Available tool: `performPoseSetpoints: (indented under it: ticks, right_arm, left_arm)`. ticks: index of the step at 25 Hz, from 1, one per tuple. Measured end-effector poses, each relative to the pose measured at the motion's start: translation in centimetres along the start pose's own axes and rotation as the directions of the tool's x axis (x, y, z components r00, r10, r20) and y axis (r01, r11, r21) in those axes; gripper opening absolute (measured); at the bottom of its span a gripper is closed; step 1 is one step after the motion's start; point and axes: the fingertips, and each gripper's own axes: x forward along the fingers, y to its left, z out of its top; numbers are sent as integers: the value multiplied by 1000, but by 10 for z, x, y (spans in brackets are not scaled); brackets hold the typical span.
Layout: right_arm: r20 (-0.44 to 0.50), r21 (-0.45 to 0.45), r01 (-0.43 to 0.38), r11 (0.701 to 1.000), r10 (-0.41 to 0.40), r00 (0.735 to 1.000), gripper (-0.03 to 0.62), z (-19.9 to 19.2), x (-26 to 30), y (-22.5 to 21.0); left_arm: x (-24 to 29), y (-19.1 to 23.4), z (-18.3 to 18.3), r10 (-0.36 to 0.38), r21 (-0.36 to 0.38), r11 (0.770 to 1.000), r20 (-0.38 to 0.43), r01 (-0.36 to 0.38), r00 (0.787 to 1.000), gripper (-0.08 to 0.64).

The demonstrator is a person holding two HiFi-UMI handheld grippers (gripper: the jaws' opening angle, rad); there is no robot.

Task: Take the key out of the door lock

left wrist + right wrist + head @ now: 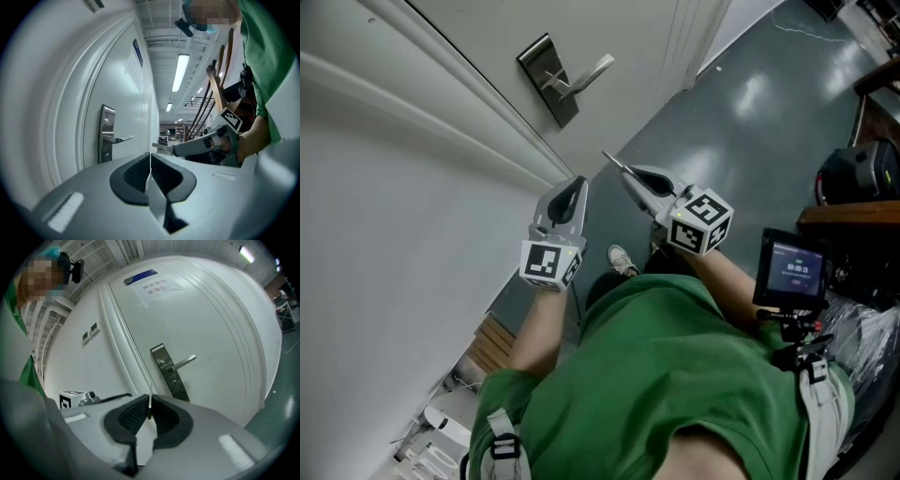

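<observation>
**Key extraction, late stage, ordered near to far.** The left gripper (pixel 574 192) is held level with its pads pressed together and nothing between them. Just beside it, the right gripper (pixel 630 178) is clamped on the key (pixel 614 162), whose thin blade juts forward past the fingertips (edge-on in the right gripper view, so only a sliver shows). Both grippers stand well apart from the door (pixel 619 28). On the door, the lock plate (pixel 548 82) carries a lever handle (pixel 586 75), and below the handle the keyhole (pixel 174 381) appears empty, though it is small in every view. Judged from this, the main step is done: the key is out of the lock and in the right gripper's hold. At most, carrying it away or setting it down is left, and the left gripper has no part in hand.
</observation>
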Motion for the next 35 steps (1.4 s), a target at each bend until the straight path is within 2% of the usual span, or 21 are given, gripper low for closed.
performPoseSetpoints:
  ticks: [7, 14, 19, 27, 35]
  right_arm:
    - [6, -110, -3, 994, 4, 1000, 25, 18, -40, 0]
    - [-1, -236, 14, 972, -15, 1000, 25, 10, -50, -1]
    - [4, -263, 17, 965, -16, 1000, 25, 20, -90, -17]
    - [-7, -327, 23, 945, -27, 1000, 25, 14, -93, -15]
    - [-28, -345, 10, 939, -21, 999, 25, 6, -97, -15]
  left_arm:
    - [3, -36, 13, 27, -58, 998, 10, -26, 1000, 7]
    - [0, -40, 1, 51, -88, 995, 19, -49, 999, 6]
    - [15, -78, 12, 69, -87, 994, 7, -68, 998, 6]
    - [15, -86, 7, 54, -88, 995, 0, -54, 999, 6]
    - [13, -92, 3, 63, -98, 993, -5, -63, 998, 6]
